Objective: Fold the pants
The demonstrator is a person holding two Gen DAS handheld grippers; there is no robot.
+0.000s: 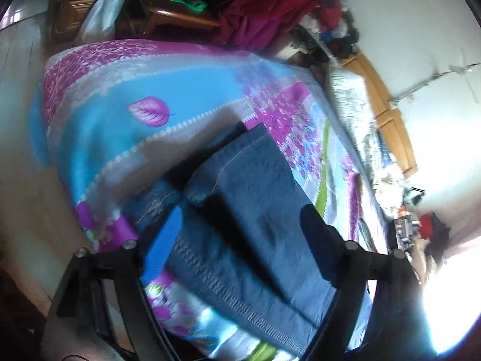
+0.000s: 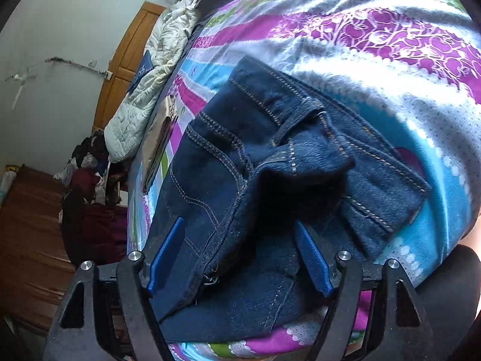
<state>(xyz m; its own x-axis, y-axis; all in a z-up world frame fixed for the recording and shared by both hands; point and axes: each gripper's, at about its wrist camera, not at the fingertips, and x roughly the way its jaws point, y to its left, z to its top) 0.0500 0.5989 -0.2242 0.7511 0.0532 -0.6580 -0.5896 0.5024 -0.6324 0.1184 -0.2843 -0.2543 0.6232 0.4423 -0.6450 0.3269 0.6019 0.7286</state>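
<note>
Jeans [image 2: 255,186] lie bunched on the bedspread [image 2: 375,30], waist end between my right gripper [image 2: 240,258] fingers; jaws wide apart, gripping nothing. Left gripper [image 1: 240,237] equally wide, empty, above the flatter legs. Judgement: pinch a stitched edge, not the loose flap, and draw both ends taut before creasing. Denim is thick, dark, orange-seamed; it should hold a fold. Bedspread is thin and slick.

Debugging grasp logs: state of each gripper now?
Left gripper: open, over the jeans, holding nothing.
Right gripper: open, jeans between its fingers, not clamped.
</note>
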